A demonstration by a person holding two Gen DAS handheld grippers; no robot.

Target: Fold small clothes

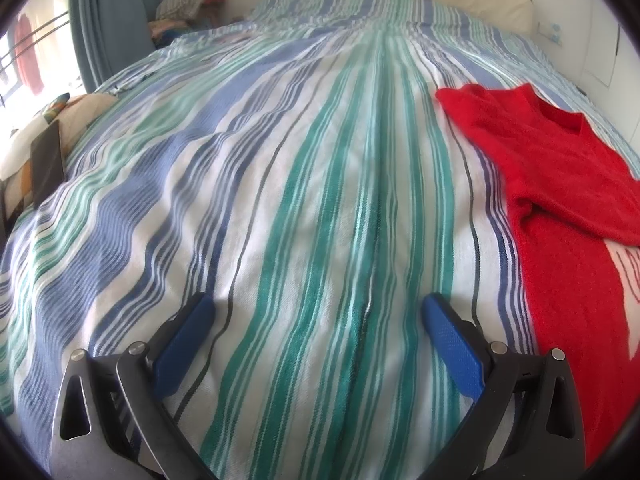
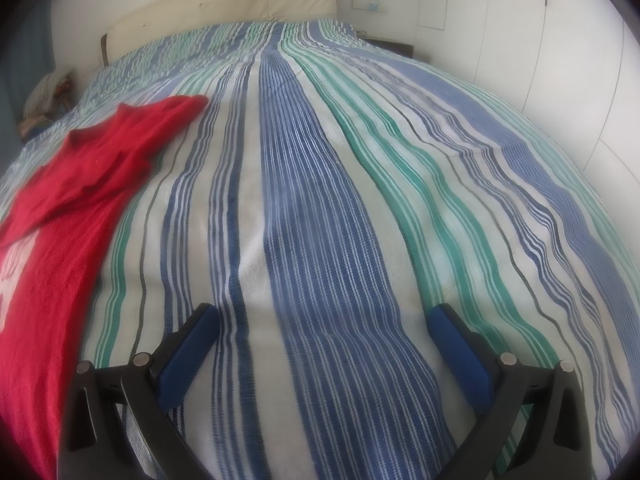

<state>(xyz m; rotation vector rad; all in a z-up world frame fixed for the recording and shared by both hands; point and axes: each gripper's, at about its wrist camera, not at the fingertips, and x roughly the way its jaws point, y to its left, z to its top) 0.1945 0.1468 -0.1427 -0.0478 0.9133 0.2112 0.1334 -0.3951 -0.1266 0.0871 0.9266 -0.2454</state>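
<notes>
A red knitted top (image 1: 560, 184) lies spread on the striped bedspread (image 1: 280, 200), at the right edge of the left wrist view, with one sleeve folded across its body. It has a V neck and a white print low down. In the right wrist view the same red top (image 2: 68, 208) fills the left edge. My left gripper (image 1: 318, 308) hovers over bare bedspread left of the garment, jaws wide apart and empty. My right gripper (image 2: 322, 320) stands open over the bedspread (image 2: 320, 220) to the right of the garment, holding nothing.
A cream headboard (image 2: 224, 4) closes the far end of the bed. Blue curtains (image 1: 108, 20) and a pile of clothes (image 1: 188, 0) stand at the far left. A dark tablet (image 1: 48, 160) rests on cushions beside the bed's left edge. White wardrobe doors (image 2: 560, 60) line the right.
</notes>
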